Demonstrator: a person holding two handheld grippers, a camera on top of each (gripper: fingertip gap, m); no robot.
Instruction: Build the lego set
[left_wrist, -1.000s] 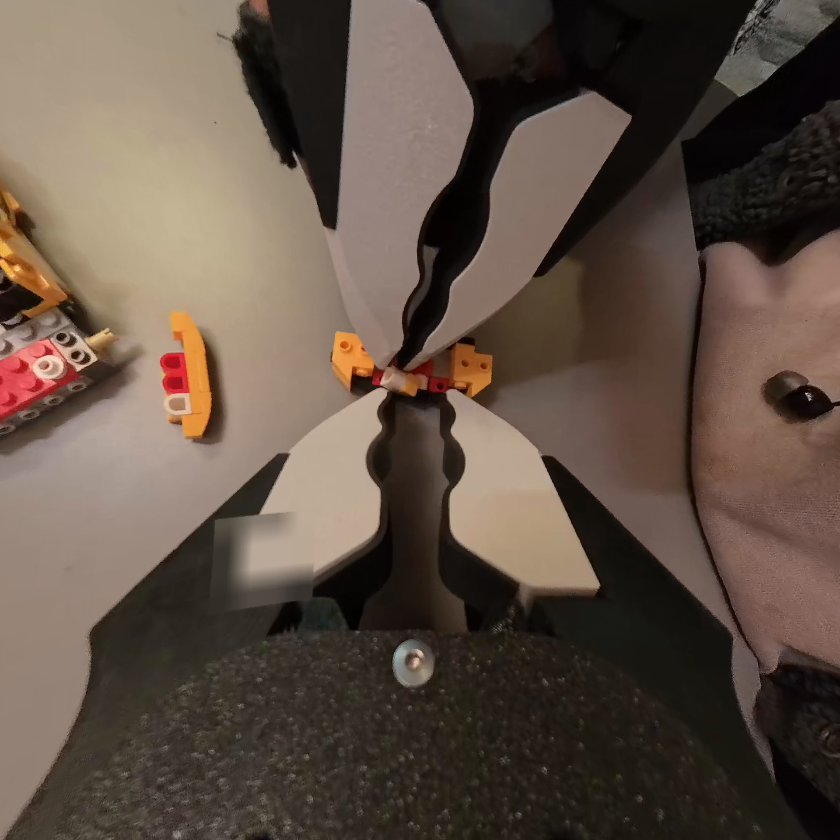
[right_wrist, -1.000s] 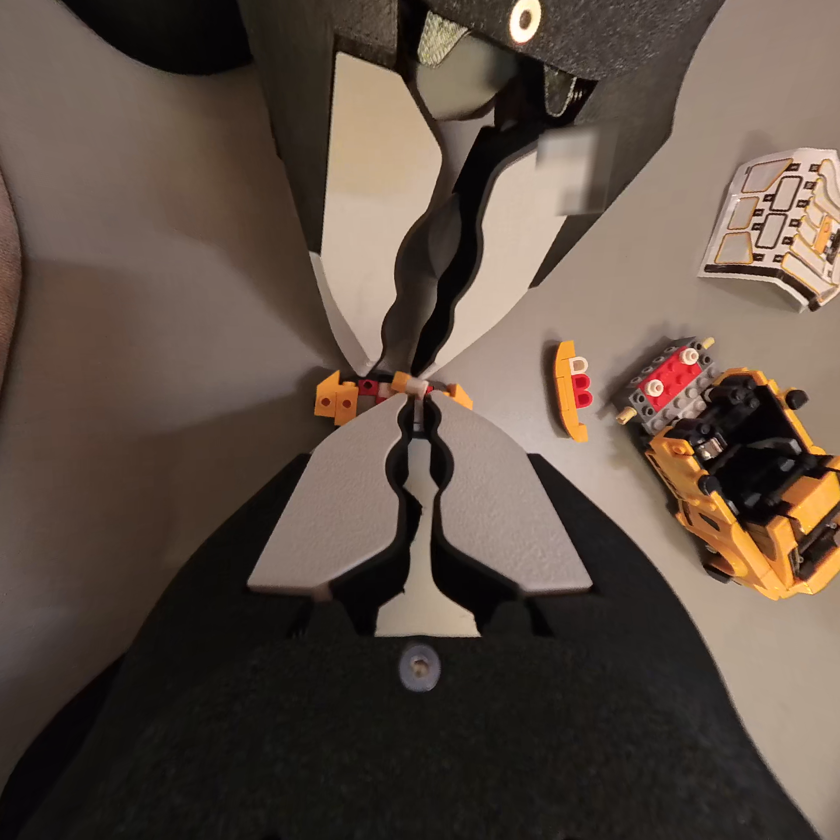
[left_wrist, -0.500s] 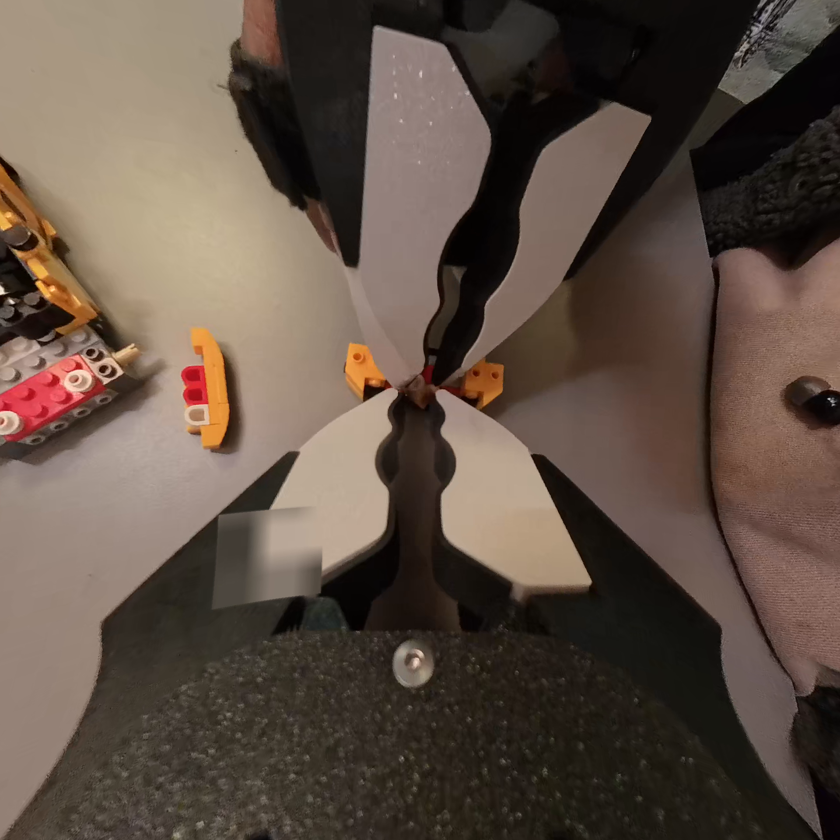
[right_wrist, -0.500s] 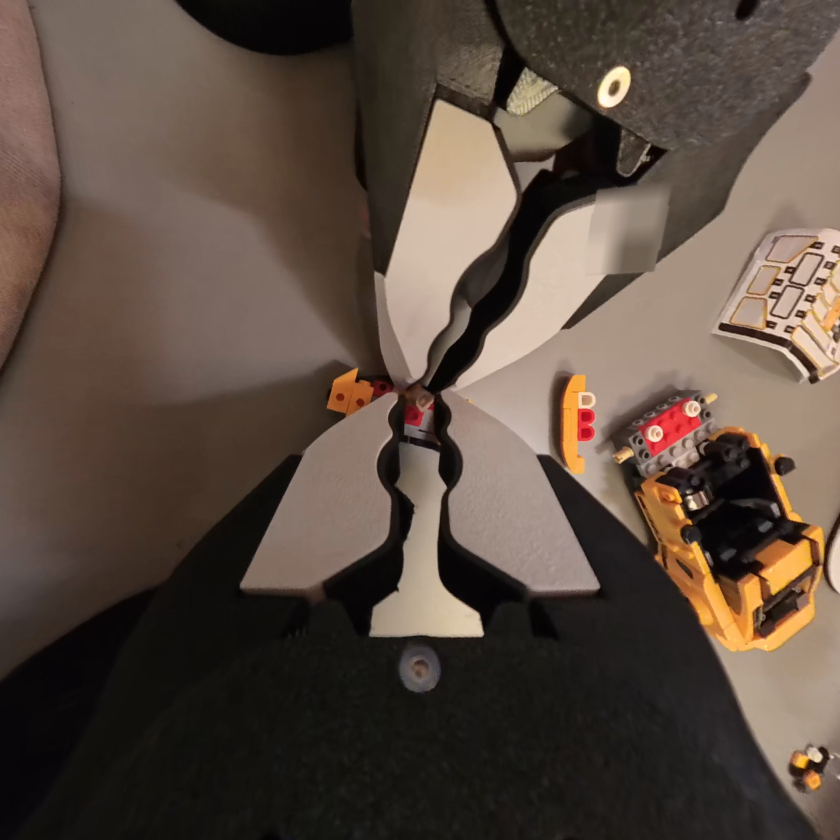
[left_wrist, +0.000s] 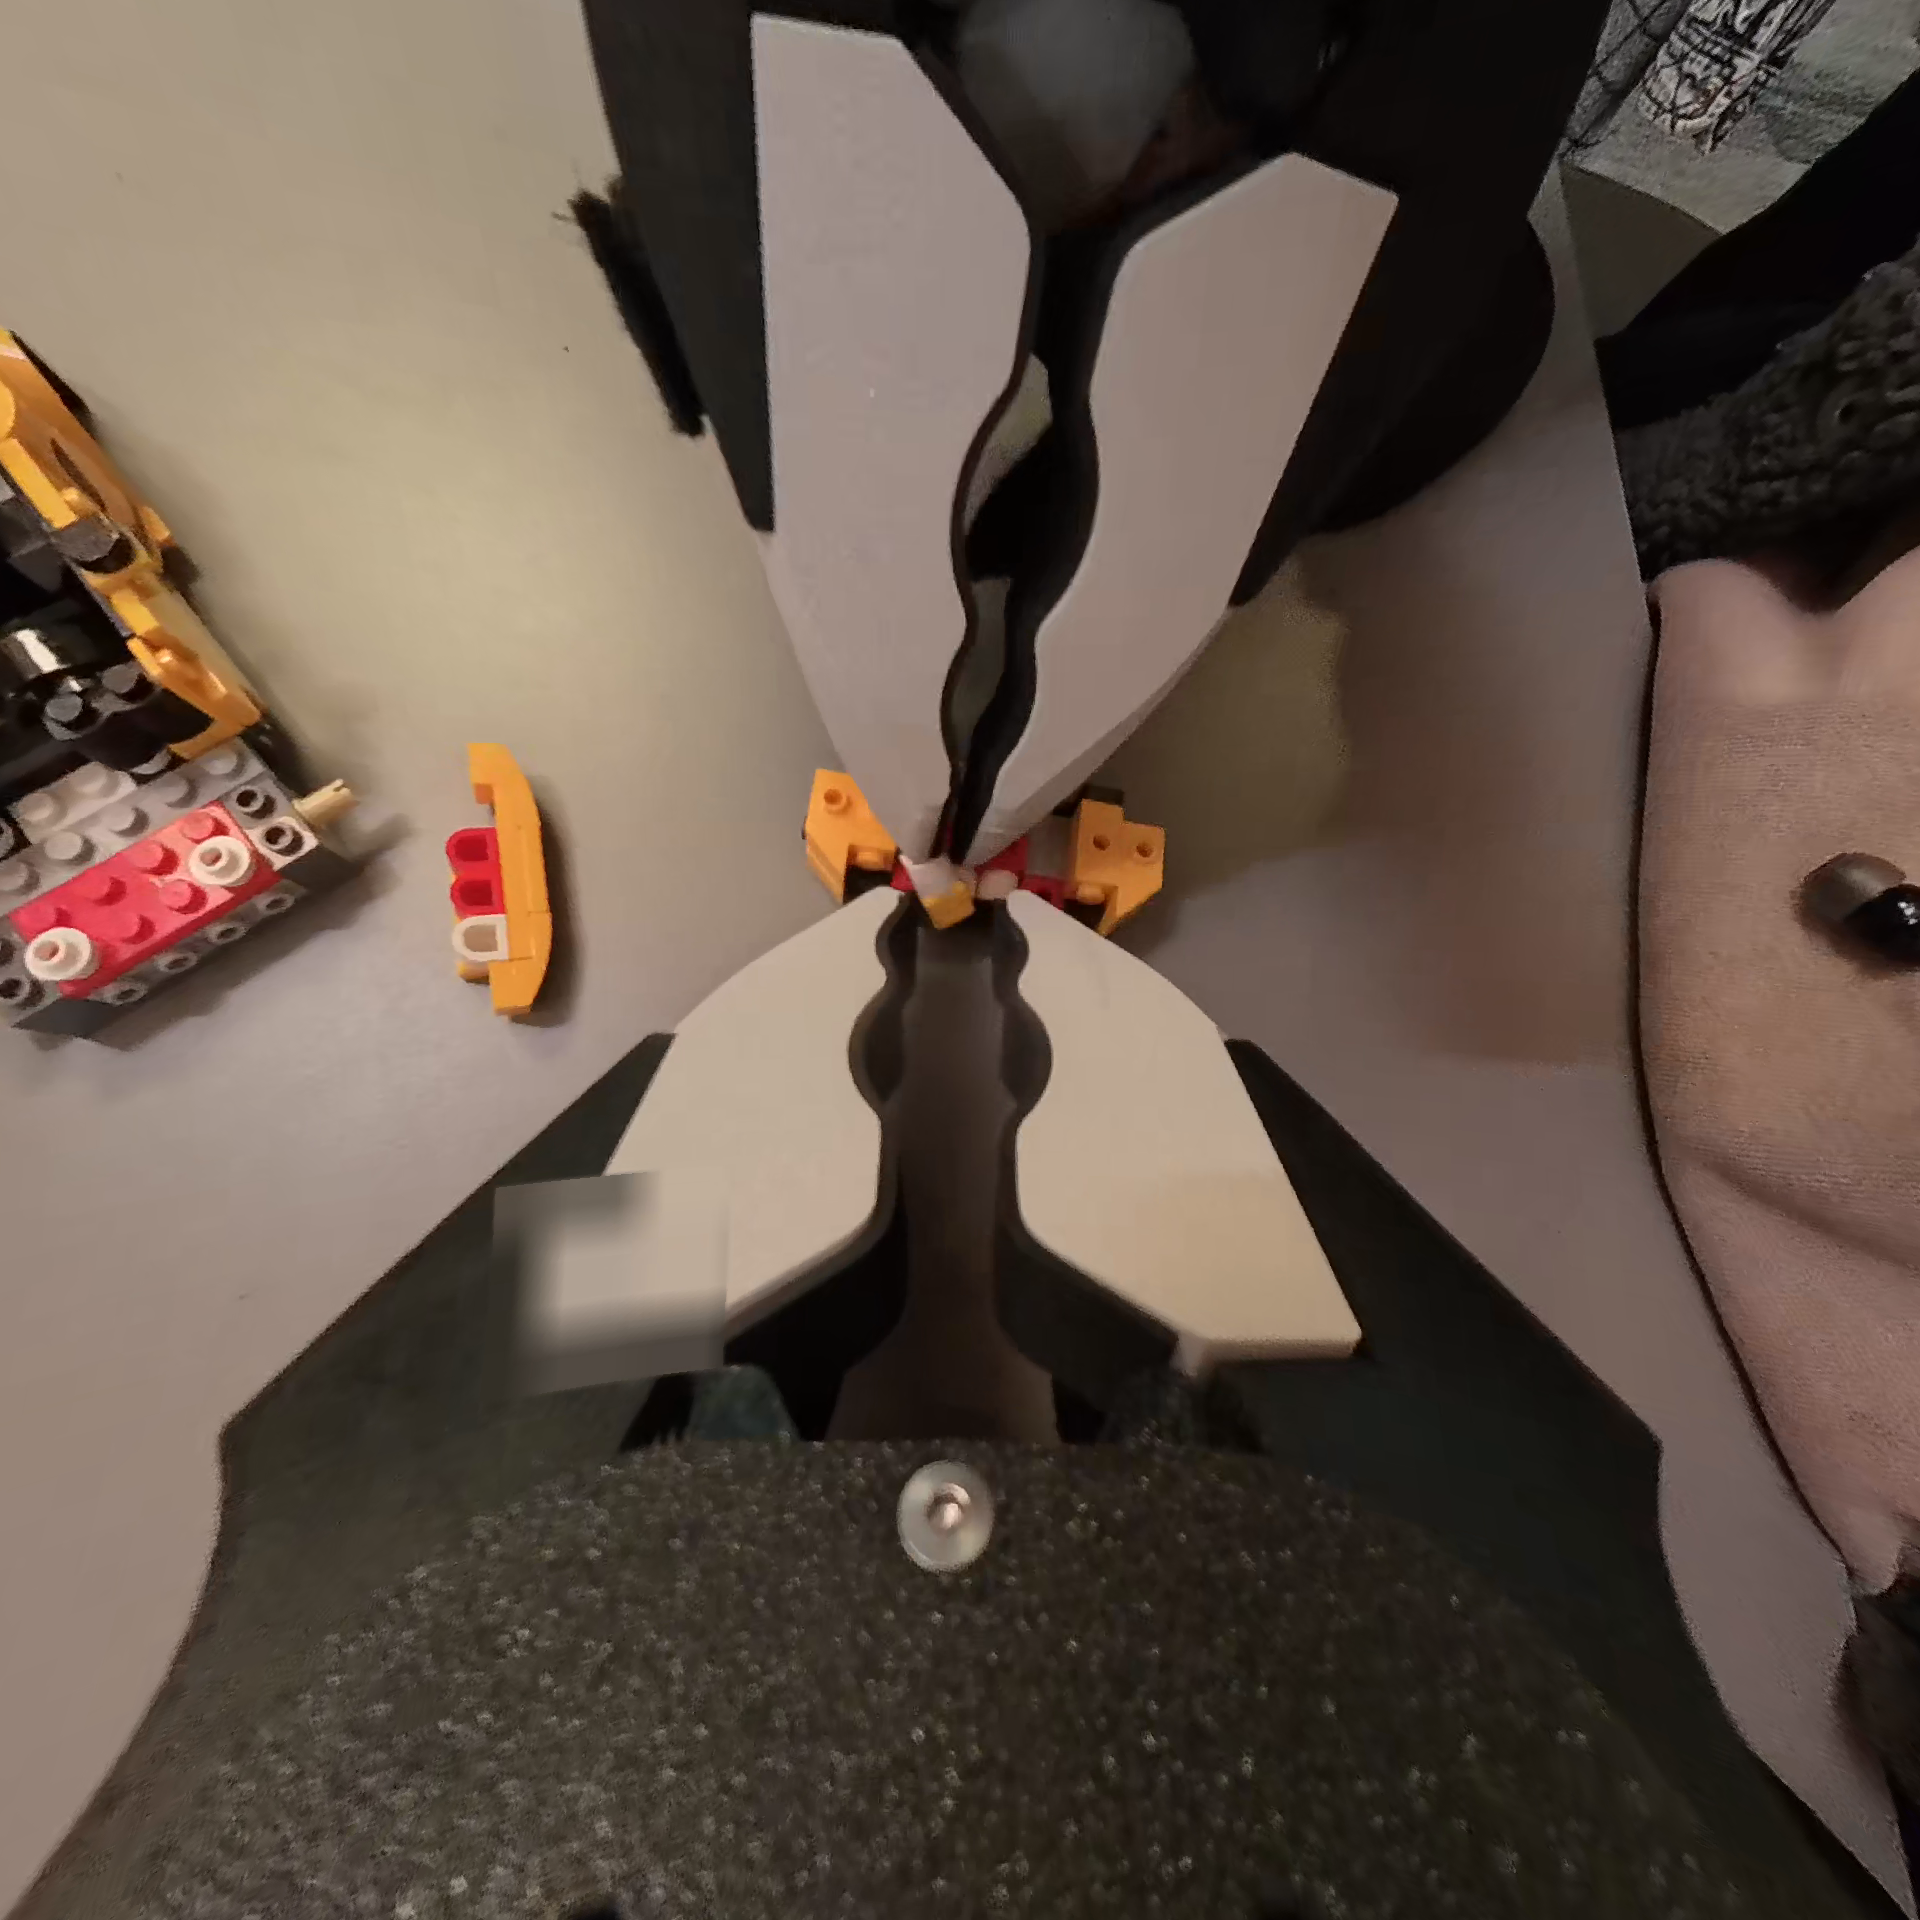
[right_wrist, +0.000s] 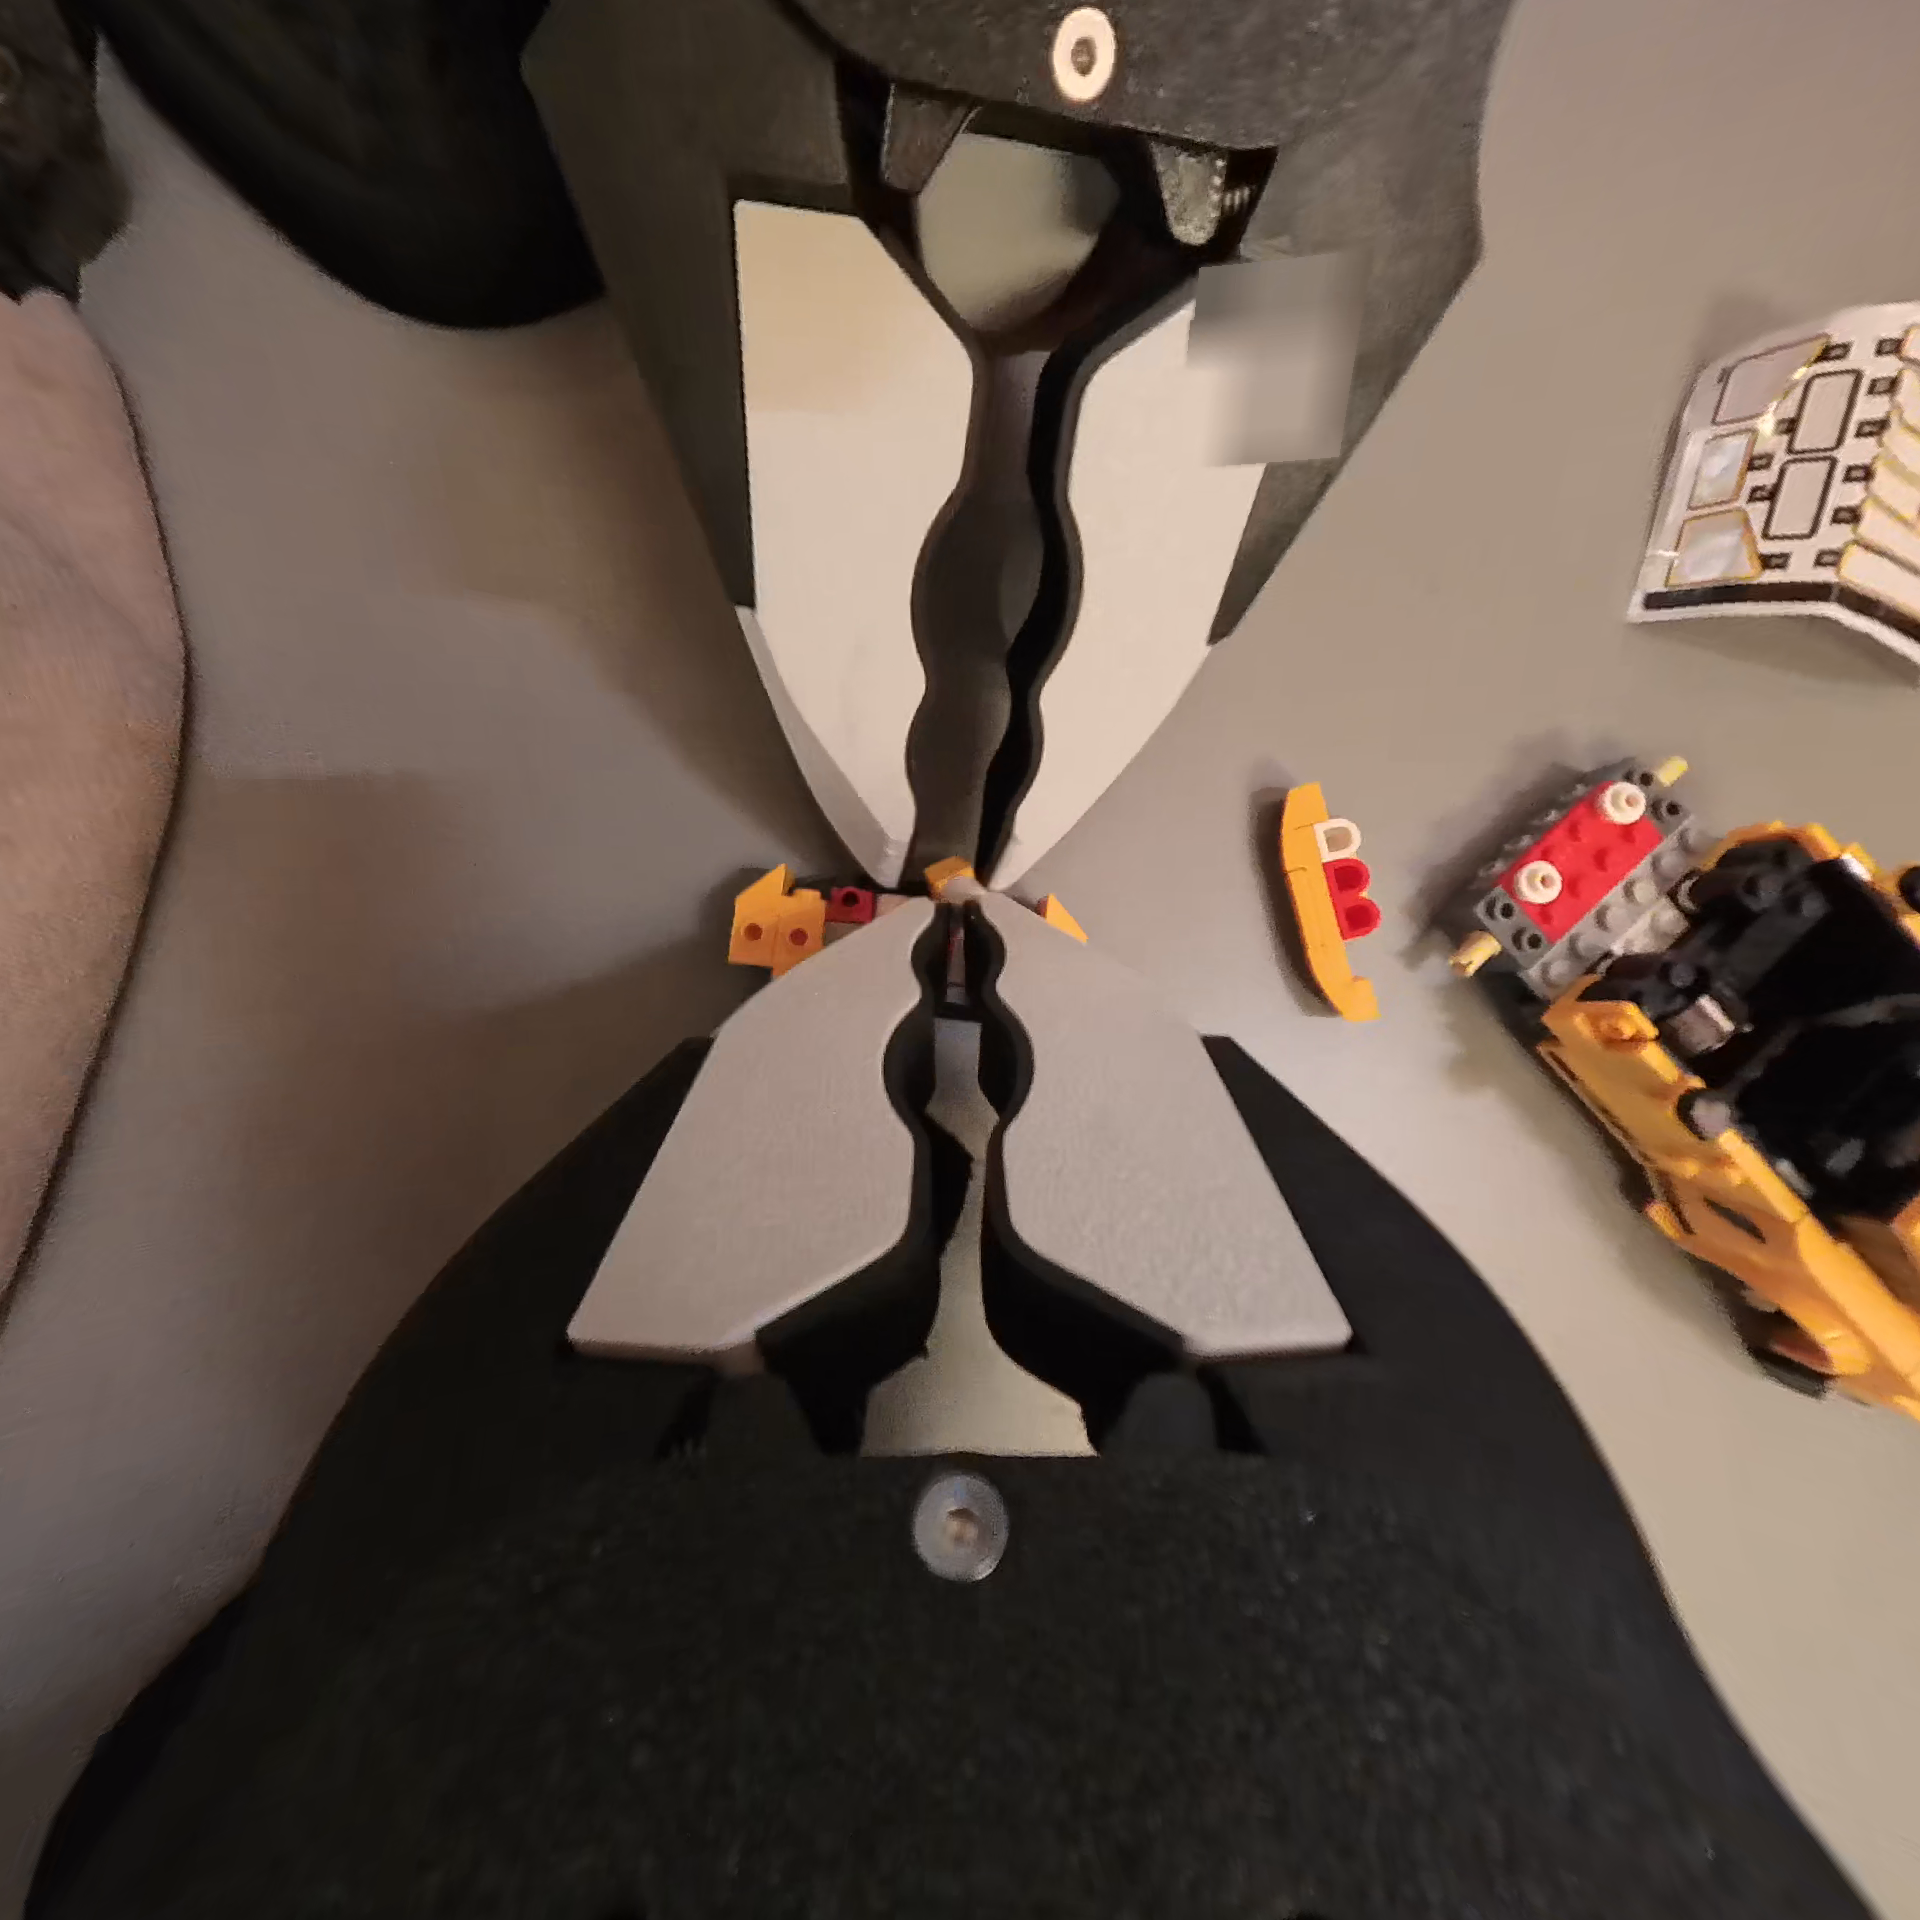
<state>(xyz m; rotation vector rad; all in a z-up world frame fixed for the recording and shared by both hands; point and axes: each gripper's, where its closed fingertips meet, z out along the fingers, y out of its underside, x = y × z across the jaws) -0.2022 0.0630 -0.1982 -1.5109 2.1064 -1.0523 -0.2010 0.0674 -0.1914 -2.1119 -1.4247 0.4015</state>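
Observation:
A small orange, red and white lego sub-assembly (left_wrist: 1117, 862) sits just above the grey table, pinched between both grippers. My left gripper (left_wrist: 951, 906) comes in from below and is shut on its middle. My right gripper (right_wrist: 956, 920) is shut on the same piece (right_wrist: 769, 925) from the opposite side. In the left wrist view the right gripper (left_wrist: 961, 831) comes down from the top; in the right wrist view the left gripper (right_wrist: 951, 871) does. The fingers hide the middle of the piece; only its orange ends show.
A curved orange part with red bricks (left_wrist: 504, 883) (right_wrist: 1325, 904) lies on the table. The yellow and black lego car (left_wrist: 114, 748) (right_wrist: 1714, 1039) lies beyond it. A sticker sheet (right_wrist: 1808, 488) lies farther off. Pinkish fabric (left_wrist: 1787, 1039) (right_wrist: 73, 727) borders the other side. My two grippers' fingertips are within a few centimetres of each other.
Both grippers stay closed on the small sub-assembly. The two grippers have swung back into a straight line facing each other, and more of the piece's orange ends shows.

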